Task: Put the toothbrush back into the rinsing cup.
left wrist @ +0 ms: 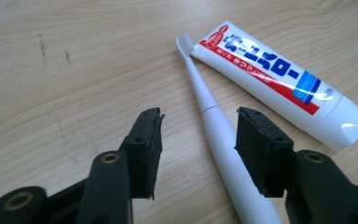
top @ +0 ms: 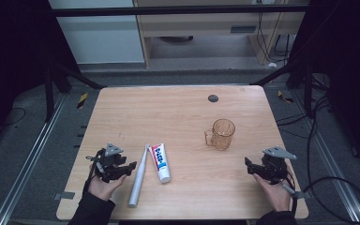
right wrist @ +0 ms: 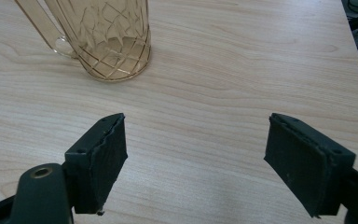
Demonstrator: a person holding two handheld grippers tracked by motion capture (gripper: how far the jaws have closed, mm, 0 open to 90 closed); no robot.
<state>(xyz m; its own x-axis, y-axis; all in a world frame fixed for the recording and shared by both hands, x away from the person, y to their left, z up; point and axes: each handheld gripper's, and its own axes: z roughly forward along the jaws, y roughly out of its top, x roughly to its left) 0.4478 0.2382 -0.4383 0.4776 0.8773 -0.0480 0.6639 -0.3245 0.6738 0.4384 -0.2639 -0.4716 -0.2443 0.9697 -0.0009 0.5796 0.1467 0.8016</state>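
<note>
A white electric toothbrush (top: 138,180) (left wrist: 214,130) lies on the wooden table (top: 168,108), with a white toothpaste tube (top: 160,162) (left wrist: 279,77) with red and blue print right beside it. My left gripper (top: 130,167) (left wrist: 199,116) hovers just left of the brush, jaws open; the handle lies on the table beyond the gap, near the right jaw, and neither pad presses on it. An amber glass mug (top: 221,134) (right wrist: 107,37) stands upright right of centre. My right gripper (top: 248,165) (right wrist: 196,121) stands open below and right of the mug, nothing between its jaws.
A small black round disc (top: 213,98) sits near the table's far edge. Cables (top: 337,183) trail over the floor to the right. Metal frame rails run along both sides of the table.
</note>
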